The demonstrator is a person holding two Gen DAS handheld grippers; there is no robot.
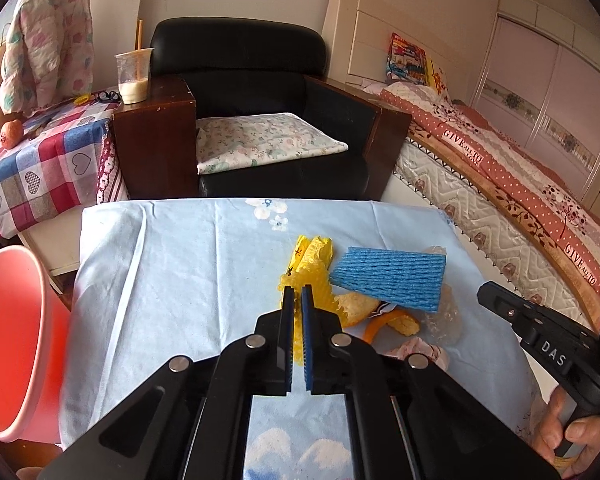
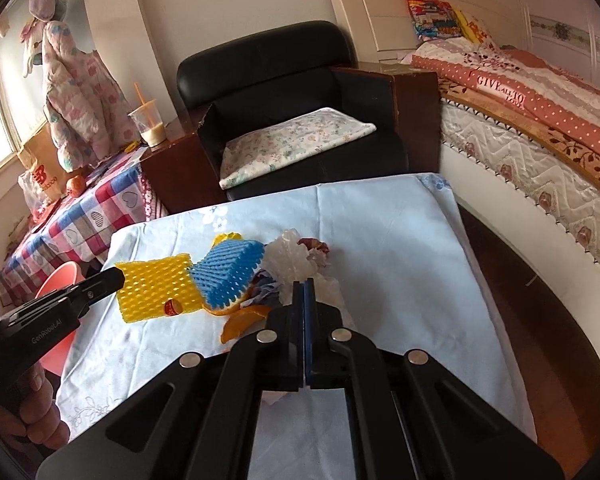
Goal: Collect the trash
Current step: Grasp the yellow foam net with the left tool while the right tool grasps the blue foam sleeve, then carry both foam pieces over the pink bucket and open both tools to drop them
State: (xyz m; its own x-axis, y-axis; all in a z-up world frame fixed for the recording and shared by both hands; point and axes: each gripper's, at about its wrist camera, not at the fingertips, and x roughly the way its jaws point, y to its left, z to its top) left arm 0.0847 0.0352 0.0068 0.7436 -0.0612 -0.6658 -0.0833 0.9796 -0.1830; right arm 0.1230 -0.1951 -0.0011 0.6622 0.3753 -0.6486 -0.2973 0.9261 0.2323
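A heap of trash lies on the pale blue tablecloth (image 1: 160, 260): a yellow foam net (image 1: 306, 272), a blue foam net (image 1: 388, 276), orange peel (image 1: 396, 322) and crumpled clear plastic (image 2: 296, 256). My left gripper (image 1: 298, 292) is shut on the yellow foam net (image 2: 156, 288), pinching its left edge, and the net shows between the pads. My right gripper (image 2: 303, 283) is shut, its tips at the near edge of the clear plastic. I cannot tell whether any plastic is pinched. Seen from the left wrist, the right gripper (image 1: 482, 290) sits just right of the blue net.
A pink bucket (image 1: 16, 340) stands on the floor left of the table. Behind the table is a black armchair (image 1: 260, 120), to its right a bed (image 1: 520, 184). A checked side table (image 1: 40, 168) holds a drink cup (image 1: 134, 76). A hand (image 1: 572, 436) grips each handle.
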